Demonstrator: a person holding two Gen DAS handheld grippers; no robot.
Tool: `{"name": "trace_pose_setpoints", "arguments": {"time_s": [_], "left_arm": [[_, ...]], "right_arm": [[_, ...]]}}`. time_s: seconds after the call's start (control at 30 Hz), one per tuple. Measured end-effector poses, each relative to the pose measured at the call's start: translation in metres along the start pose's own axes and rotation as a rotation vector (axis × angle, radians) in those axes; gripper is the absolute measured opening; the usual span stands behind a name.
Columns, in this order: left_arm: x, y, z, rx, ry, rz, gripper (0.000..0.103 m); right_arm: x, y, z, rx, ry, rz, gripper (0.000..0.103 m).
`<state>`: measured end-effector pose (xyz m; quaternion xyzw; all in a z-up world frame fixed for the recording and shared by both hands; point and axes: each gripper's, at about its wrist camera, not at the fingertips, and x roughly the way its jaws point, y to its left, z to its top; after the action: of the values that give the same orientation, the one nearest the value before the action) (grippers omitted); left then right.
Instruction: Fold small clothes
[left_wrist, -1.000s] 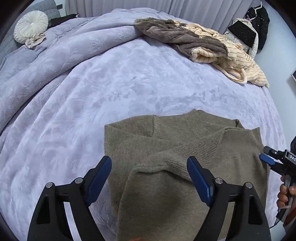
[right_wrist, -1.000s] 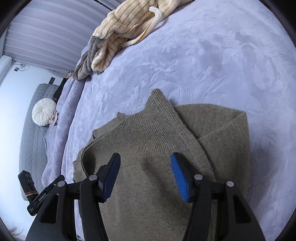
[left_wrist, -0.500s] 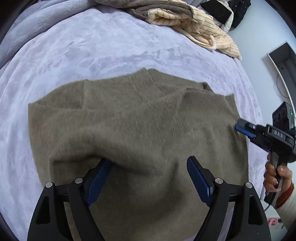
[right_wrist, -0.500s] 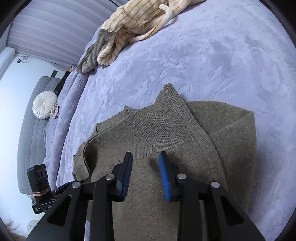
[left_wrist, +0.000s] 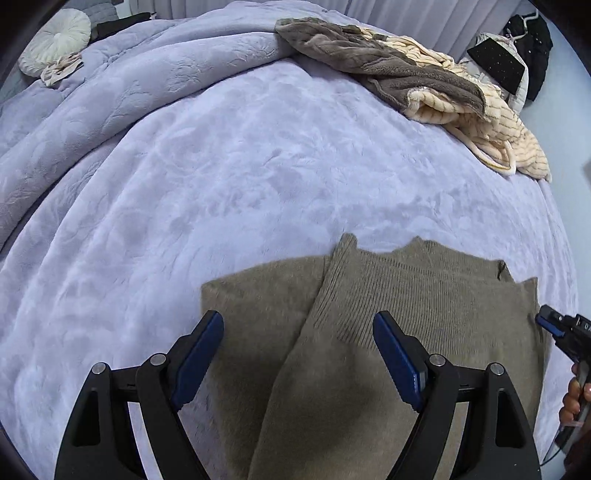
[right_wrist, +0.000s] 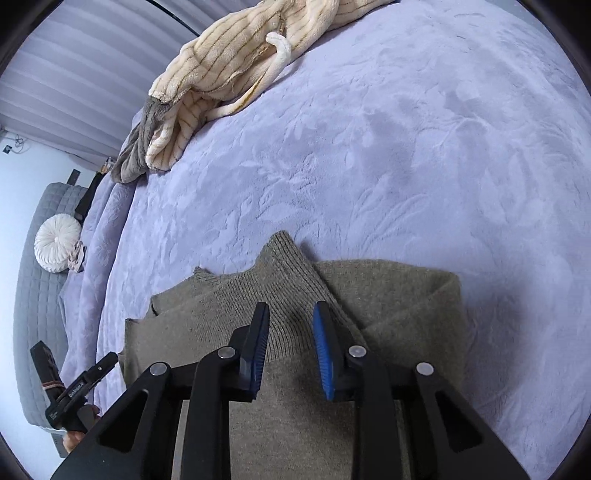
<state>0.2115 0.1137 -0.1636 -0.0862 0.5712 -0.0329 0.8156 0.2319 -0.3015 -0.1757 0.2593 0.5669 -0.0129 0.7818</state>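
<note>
While the olive sweater (left_wrist: 388, 332) lies partly folded near the front edge of the bed (left_wrist: 258, 166), with a ribbed sleeve or hem band (right_wrist: 291, 295) laid slantwise across its body, both tongs are held above it, pointing steeply down. The left tongs (left_wrist: 299, 354) are spread wide, with nothing between the pads; the knit is seen below them, and no touch can be made out. The right tongs (right_wrist: 290, 347) have just been closing and now stand narrowed but not together; the ribbed band lies in the gap, yet whether the pads (right_wrist: 323, 354) actually press on it cannot be told from the right wrist view. In the left wrist view the right tongs are only glimpsed at the sweater's right edge, with part of a hand (left_wrist: 574, 395) below them.

The step in hand is judged to be a fold of the body after the sleeves were laid in, with the task perhaps half done. For the next move, a firm pinch on one layer of knit would be needed from each side, at matched points, so that the fold is carried over evenly. Thick, soft knit is likely to sag or slip, so a bunched layer is the risk. A striped blanket (left_wrist: 461, 110) lies well apart at the far side of the bed.
</note>
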Motion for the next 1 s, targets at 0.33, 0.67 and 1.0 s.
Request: {"name": "trace_pose_setpoints", "arguments": {"time_s": [0.33,0.67,1.0], "left_arm": [[-0.036,0.032,-0.108,-0.02,0.202,-0.155,0.083],[-0.027,0.036,-0.139,-0.022,0.259,-0.312,0.056],[-0.05,0.052,-0.144,0.008,0.225,-0.39,0.007]], "right_arm": [[-0.024,0.042,-0.138,0.014,0.221,0.294,0.044],[0.039,0.062,-0.253,0.197,0.401,0.337,0.054],[0.033,0.079,-0.223,0.128,0.328,0.312,0.008]]}}
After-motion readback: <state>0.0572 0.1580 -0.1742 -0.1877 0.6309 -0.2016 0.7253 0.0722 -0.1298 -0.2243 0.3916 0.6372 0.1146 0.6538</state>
